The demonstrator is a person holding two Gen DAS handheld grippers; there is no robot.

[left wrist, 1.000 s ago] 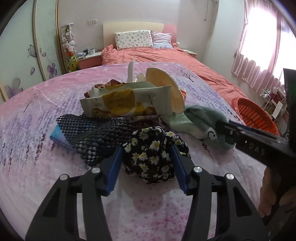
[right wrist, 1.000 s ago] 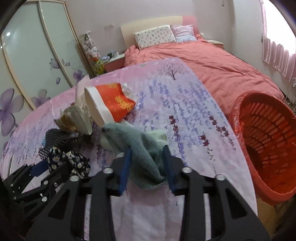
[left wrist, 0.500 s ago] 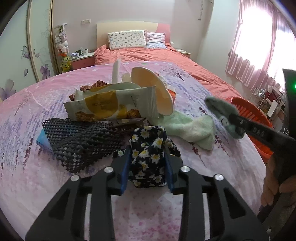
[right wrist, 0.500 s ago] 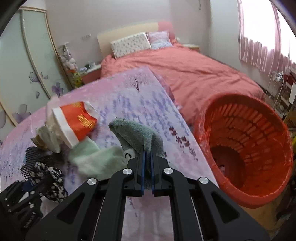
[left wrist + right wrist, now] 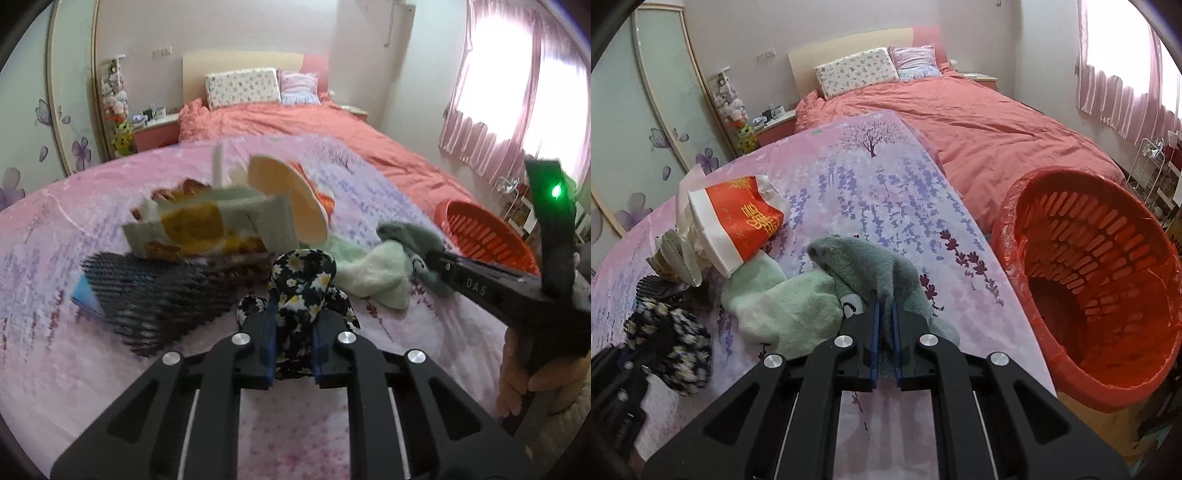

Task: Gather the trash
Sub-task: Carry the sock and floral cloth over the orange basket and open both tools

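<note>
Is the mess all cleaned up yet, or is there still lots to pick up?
Not yet. Nothing shows inside the red basket. In hand: the left gripper, whose jaws have just been closing, pinches the flowery cloth, and the right gripper pinches the green sock. Left on the pink sheet: the red paper cup, the snack wrapper and the black mesh.

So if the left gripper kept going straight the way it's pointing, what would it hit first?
Beyond the floral cloth it is shut on, the left gripper would probably first meet the snack wrapper lying just ahead on the bed, though depth is unclear.
</note>
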